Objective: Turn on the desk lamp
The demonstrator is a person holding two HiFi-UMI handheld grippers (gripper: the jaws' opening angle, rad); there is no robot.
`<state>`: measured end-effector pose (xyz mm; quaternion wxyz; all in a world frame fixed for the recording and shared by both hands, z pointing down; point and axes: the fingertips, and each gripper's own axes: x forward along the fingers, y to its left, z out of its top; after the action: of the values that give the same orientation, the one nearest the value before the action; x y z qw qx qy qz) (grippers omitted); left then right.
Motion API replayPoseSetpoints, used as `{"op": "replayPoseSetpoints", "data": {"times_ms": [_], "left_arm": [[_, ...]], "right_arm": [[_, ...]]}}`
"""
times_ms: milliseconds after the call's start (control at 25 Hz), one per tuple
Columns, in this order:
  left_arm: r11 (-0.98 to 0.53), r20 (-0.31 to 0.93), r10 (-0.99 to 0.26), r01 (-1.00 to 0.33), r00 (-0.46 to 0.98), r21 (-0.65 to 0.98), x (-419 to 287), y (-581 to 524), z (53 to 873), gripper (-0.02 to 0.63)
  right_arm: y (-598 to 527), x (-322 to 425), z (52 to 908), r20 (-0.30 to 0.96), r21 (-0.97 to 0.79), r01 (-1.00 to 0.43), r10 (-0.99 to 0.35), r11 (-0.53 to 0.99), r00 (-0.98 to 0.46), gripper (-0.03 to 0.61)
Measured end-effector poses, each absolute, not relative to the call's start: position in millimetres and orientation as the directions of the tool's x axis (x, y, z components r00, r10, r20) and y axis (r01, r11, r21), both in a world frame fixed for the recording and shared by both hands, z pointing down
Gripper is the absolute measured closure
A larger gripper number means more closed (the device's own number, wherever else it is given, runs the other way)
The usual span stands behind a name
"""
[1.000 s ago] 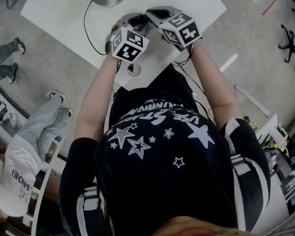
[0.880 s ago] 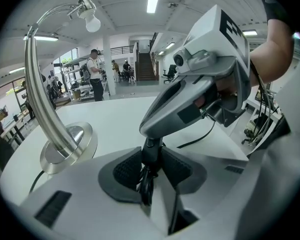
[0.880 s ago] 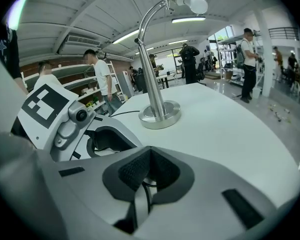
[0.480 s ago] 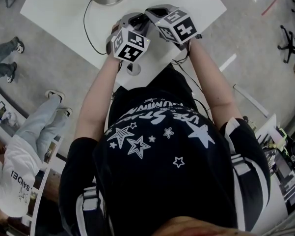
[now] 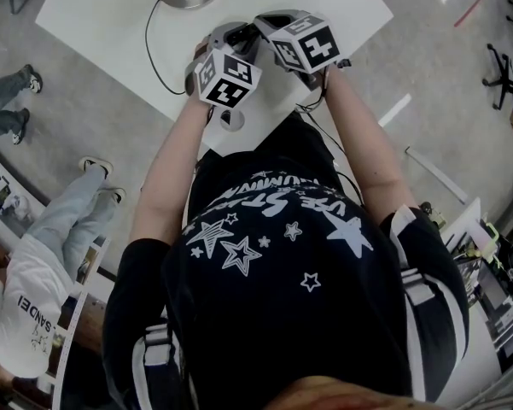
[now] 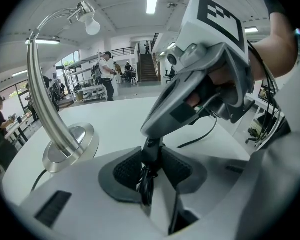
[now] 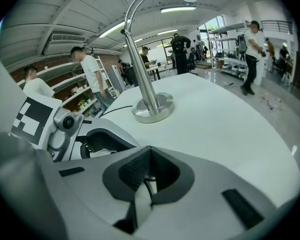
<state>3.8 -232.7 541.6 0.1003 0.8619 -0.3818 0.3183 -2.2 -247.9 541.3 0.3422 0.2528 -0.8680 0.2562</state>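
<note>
**Two grippers crowd the cord, lamp waits at the table's far side**

The desk lamp (image 6: pixel 46 101) stands upright near the far edge of the white table (image 5: pixel 94 24), its curved steel neck arching over and the bulb (image 6: pixel 92 26) not looking lit to me. Its black cord (image 5: pixel 148 45) trails across the table to the near edge, where both tools meet.

The left gripper (image 6: pixel 147 181) has its pads part-way closed with a dark bunch of that cord pinched between them; I'd guess the inline switch sits there, though I can't make out a button. The right gripper (image 7: pixel 149 169) has its jaws brought together into a narrow point, and that point pokes down right between the left one's pads.

What worries me is the push. If the closed tip lands off the button, it could skid along the cord and knock it out of the left grip. A hard shove or a tug on the cord could also drag the lamp's base.
</note>
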Motion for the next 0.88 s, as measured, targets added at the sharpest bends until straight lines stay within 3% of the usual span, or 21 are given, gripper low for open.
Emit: {"op": "replayPoseSetpoints", "data": {"times_ms": [880], "left_arm": [[-0.698,0.594,-0.626,-0.702,0.505,-0.139,4.8,-227.4,535.6,0.472]], "right_arm": [[-245.2,-1.2,530.9,0.667,-0.286,-0.620,-0.313,0.731,-0.677,0.574]]}}
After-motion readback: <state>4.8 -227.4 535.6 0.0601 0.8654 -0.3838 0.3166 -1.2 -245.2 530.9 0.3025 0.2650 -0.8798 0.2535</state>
